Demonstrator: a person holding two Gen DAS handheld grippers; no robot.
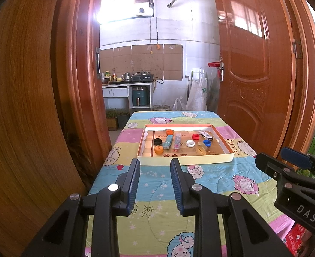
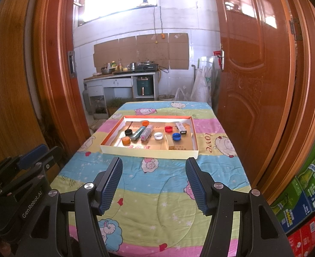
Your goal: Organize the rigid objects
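Caps: six in tray (image 2: 149,153); two grippers (image 1: 155,171) (image 2: 154,169) empty.

Shallow box (image 2: 149,151) holds scattered bottle caps (image 2: 176,136) and small tubes (image 2: 146,132).

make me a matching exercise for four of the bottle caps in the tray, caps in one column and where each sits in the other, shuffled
Caps:
1. black cap
2. blue cap
3. white cap
4. red cap

Places in the tray:
A. right side, nearest the gold box
B. middle, between the lying tubes and the blue cap
C. left side, behind the near orange cap
D. toward the back right, left of the white USB stick

Pairs: 1-C, 2-A, 3-B, 4-D
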